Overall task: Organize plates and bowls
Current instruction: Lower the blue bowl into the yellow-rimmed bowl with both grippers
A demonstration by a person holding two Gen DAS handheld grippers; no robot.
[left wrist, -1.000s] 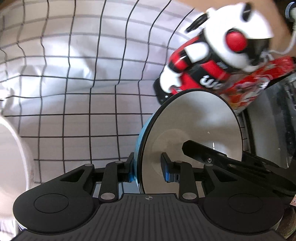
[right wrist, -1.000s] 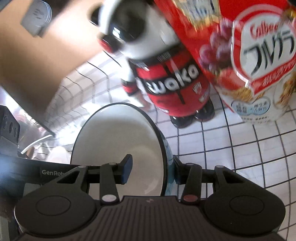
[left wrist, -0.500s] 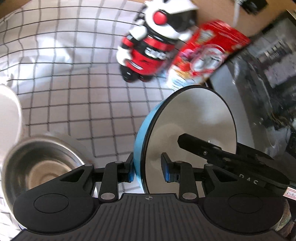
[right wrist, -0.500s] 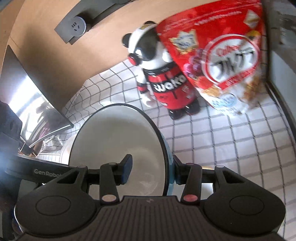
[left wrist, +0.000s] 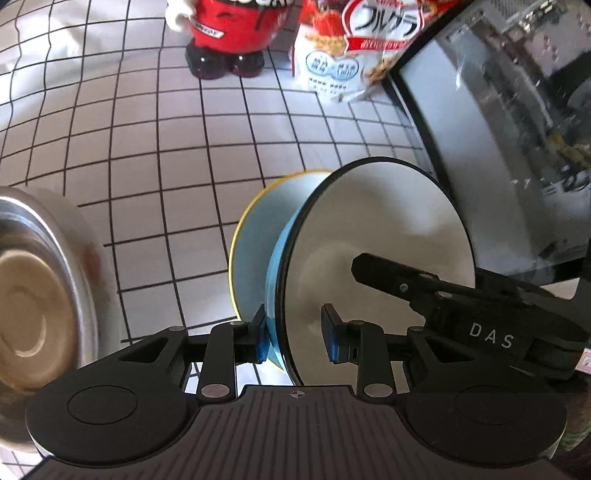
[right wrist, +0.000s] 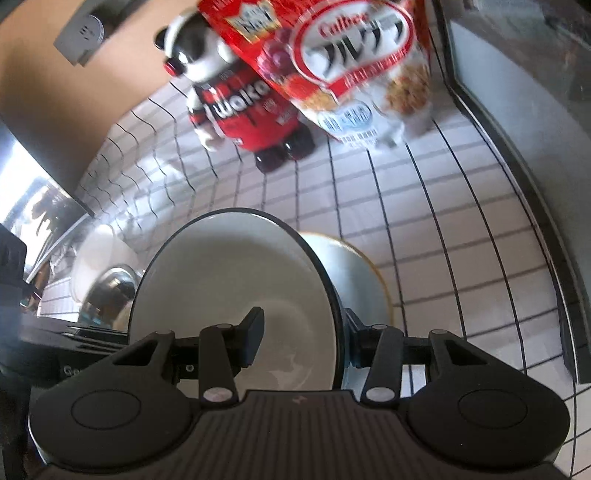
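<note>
Both grippers hold one bowl, white inside with a black rim and blue outside [left wrist: 376, 240], also in the right wrist view [right wrist: 229, 288]. My left gripper [left wrist: 295, 338] is shut on its near rim. My right gripper [right wrist: 303, 341] is shut on the opposite rim. The bowl hangs tilted just above a pale blue plate with a yellow rim [left wrist: 255, 236], which lies on the checked cloth and shows in the right wrist view [right wrist: 362, 280] too. A steel bowl [left wrist: 40, 295] stands to the left, with a white bowl [right wrist: 96, 258] behind it.
A red and white bear figure [left wrist: 229, 33] and a red cereal bag [left wrist: 354, 44] stand at the back of the cloth. A black-framed appliance [left wrist: 480, 110] borders the right side. A wooden wall with a socket [right wrist: 79, 33] is behind.
Both grippers have carried the bowl down and toward the cloth. The yellow-rimmed plate has come into view right under it. The steel bowl now looms larger at the left.
</note>
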